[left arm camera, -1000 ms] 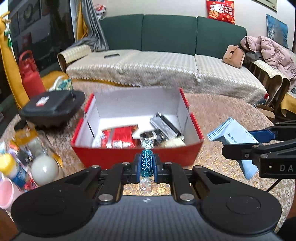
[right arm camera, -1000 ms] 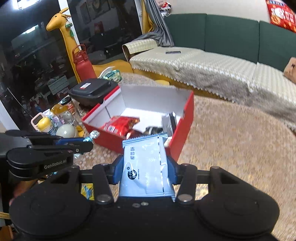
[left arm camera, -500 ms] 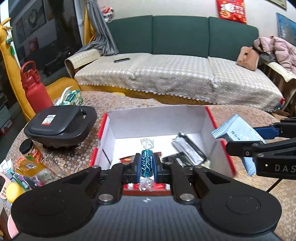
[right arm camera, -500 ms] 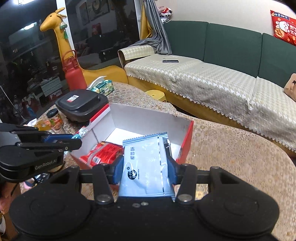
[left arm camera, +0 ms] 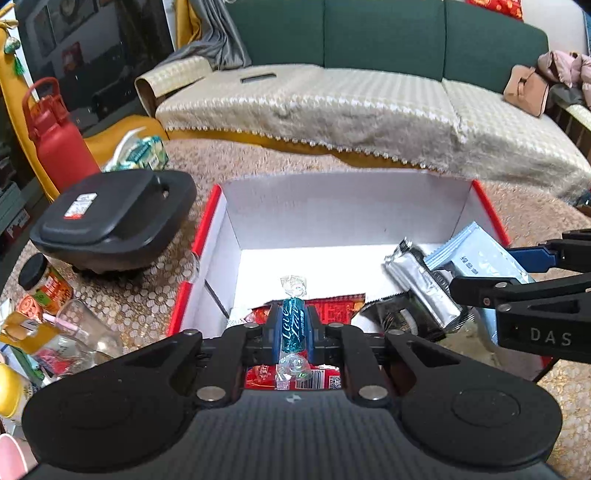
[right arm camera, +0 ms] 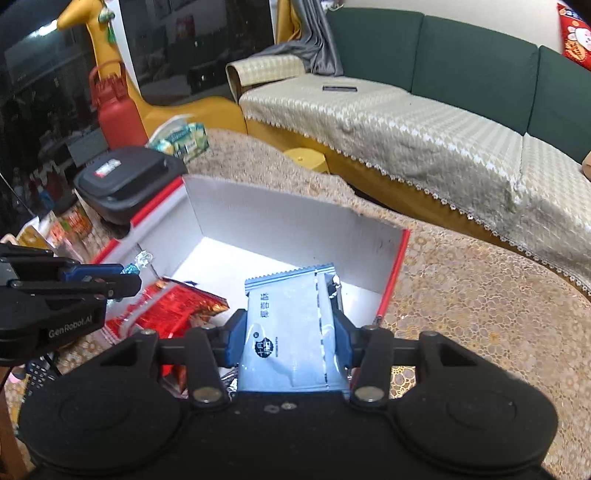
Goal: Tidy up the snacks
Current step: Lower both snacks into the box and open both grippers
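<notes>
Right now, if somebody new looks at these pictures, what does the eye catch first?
First, the red box with white inside walls, open on the table in front of the green sofa. Over it, the left gripper pinches a blue twist-wrapped candy and the right gripper clamps a pale blue packet. A red snack bag already lies inside.

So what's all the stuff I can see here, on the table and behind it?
box: one, red outside, white inside, table centre
red snack packet: one, in box
silver packet: one, in box
black case: one, left of box
red bottle: one, far left
jar: one, black lid, left edge
sofa: one, green, behind
teal candy: one, in left gripper
pale blue packet: one, in right gripper
</notes>
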A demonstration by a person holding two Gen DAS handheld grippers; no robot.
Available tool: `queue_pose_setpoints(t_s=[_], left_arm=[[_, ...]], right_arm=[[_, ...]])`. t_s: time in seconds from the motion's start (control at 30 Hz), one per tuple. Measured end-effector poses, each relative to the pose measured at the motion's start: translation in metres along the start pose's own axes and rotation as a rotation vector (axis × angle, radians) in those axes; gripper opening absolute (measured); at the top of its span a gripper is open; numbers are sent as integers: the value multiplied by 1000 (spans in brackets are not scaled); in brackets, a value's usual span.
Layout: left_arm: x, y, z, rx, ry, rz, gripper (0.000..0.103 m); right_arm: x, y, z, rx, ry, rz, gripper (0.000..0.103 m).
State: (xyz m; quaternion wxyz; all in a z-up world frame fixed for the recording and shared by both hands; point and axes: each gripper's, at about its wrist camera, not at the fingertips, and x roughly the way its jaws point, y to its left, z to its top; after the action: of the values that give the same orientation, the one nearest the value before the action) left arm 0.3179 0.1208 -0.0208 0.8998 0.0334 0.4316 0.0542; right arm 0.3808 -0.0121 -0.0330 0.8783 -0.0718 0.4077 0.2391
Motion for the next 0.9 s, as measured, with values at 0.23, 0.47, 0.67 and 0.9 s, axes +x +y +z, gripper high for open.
queue_pose_setpoints(t_s=[0.23, 0.47, 0.67, 0.9], left_arm=[[24, -9, -6, 22, 50, 4, 13], [31, -12, -5, 29, 57, 6, 12], [25, -5, -1, -21, 65, -6, 23], [3, 3, -3, -54, 29, -23, 55]], right_arm=[[23, 8, -6, -63, 41, -16, 47], [33, 11, -10, -86, 44, -29, 47], [28, 9, -10, -72, 48, -19, 49], [5, 3, -13, -13, 26, 1, 60]])
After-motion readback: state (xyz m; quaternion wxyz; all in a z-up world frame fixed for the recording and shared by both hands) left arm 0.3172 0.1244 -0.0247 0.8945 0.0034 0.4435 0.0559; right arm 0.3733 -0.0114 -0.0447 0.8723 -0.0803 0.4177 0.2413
